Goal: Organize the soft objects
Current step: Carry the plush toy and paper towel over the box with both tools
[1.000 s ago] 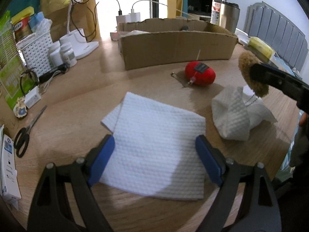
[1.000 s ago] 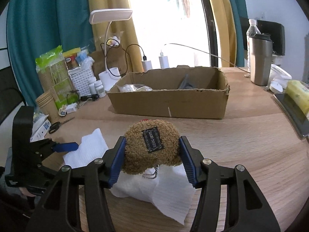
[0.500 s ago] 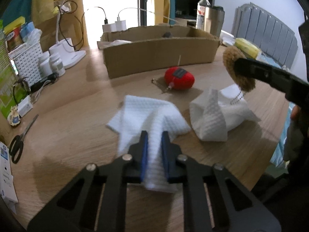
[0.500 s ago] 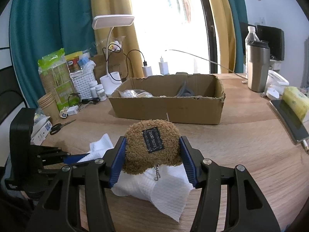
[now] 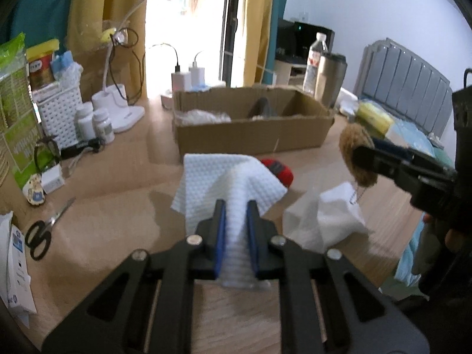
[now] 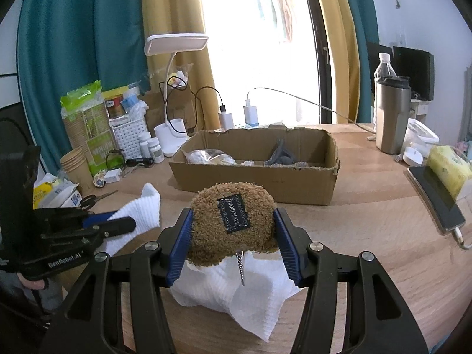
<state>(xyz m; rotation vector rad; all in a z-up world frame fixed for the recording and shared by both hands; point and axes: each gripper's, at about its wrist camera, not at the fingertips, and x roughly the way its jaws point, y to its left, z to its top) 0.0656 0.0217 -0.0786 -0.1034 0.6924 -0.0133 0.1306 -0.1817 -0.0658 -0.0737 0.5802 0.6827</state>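
Both jaws grip: left gripper [image 5: 236, 221] pinches the white cloth [image 5: 228, 177], right gripper [image 6: 233, 244] clasps the brown plush [image 6: 233, 221]. Carry each clear over the cardboard box [image 6: 256, 177] rim before letting go.

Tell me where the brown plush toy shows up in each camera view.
Left wrist view: brown plush toy at the right edge, seen side-on, clamped in the right gripper.
Right wrist view: toy at bottom centre, between the blue pads.
Shared landmark: cardboard box behind it in both.
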